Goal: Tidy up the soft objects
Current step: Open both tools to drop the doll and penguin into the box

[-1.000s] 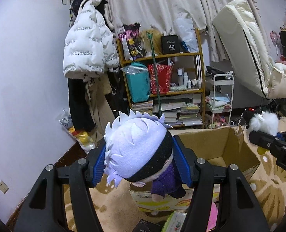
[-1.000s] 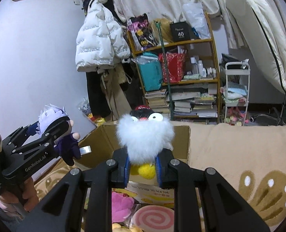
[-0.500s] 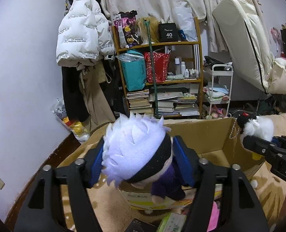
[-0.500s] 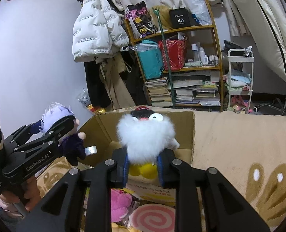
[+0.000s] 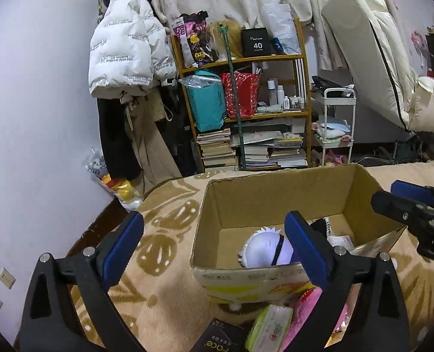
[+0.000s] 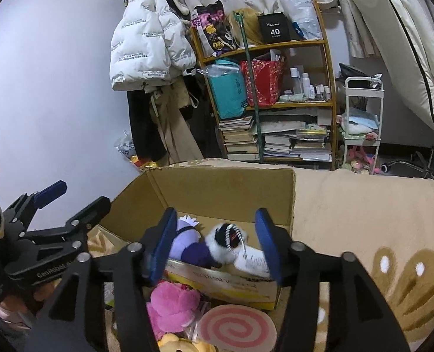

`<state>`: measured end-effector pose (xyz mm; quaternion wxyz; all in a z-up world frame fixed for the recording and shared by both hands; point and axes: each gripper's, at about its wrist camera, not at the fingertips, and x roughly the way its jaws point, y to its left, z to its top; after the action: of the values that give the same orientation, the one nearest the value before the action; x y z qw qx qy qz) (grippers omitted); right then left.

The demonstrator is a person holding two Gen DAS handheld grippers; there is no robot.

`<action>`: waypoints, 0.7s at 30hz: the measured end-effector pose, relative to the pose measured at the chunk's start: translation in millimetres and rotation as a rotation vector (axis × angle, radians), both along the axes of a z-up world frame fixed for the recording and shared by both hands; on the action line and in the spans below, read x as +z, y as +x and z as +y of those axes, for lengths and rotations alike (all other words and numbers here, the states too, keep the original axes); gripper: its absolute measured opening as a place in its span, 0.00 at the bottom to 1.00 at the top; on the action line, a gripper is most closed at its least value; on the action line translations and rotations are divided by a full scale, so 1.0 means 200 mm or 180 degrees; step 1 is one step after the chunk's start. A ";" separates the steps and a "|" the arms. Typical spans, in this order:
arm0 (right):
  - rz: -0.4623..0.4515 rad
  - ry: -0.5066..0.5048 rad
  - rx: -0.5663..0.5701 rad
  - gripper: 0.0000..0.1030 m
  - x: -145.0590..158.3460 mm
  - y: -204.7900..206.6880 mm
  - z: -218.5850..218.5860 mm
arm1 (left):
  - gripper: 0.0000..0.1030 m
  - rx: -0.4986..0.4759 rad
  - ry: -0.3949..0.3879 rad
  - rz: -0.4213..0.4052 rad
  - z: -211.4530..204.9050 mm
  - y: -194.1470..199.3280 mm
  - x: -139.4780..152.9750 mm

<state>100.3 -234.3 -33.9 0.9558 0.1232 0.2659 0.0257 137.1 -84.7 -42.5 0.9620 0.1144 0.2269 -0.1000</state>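
tools (image 5: 214, 240) now empty, plushies (image 6: 214, 246) boxed

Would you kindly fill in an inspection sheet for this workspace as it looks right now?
Surface: beige plush blanket with brown prints, under everything.
Job's things: white-haired purple plush doll and fluffy white plush with black head lie inside the open brown cardboard box.
Clutter: pink plush toy, pink spiral round cushion, green tissue pack in front of the box.
Grippers: left gripper and right gripper both opening, nothing pressed between the fingers.
Cables: nothing seen.
Surroundings: wooden bookshelf, white puffer jacket, white trolley.
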 end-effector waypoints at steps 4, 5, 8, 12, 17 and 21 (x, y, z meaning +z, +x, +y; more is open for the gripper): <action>0.0046 -0.0086 -0.0006 0.67 0.01 -0.02 0.01 | 0.94 0.0094 0.0025 -0.0042 0.04 -0.04 0.03; 0.0060 -0.0105 -0.0006 0.69 0.01 -0.02 0.02 | 0.96 0.0097 0.0031 -0.0057 0.05 -0.06 0.04; 0.0069 -0.0120 -0.0012 0.80 0.02 -0.04 0.03 | 0.98 0.0125 0.0026 -0.0072 0.08 -0.10 0.07; 0.0074 -0.0188 -0.0016 0.91 0.05 -0.09 0.05 | 0.98 0.0155 0.0039 0.0007 0.12 -0.15 0.09; 0.0037 -0.0223 -0.0072 0.97 0.09 -0.18 0.07 | 0.98 0.0196 0.0053 0.0176 0.18 -0.22 0.11; -0.0109 -0.0394 -0.0137 1.00 0.16 -0.29 0.10 | 0.99 0.0257 0.0020 0.0188 0.22 -0.29 0.15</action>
<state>42.7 -213.3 -2.2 0.9663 0.0691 0.2478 -0.0093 78.9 -39.8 -13.4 0.9578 0.1052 0.2600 -0.0637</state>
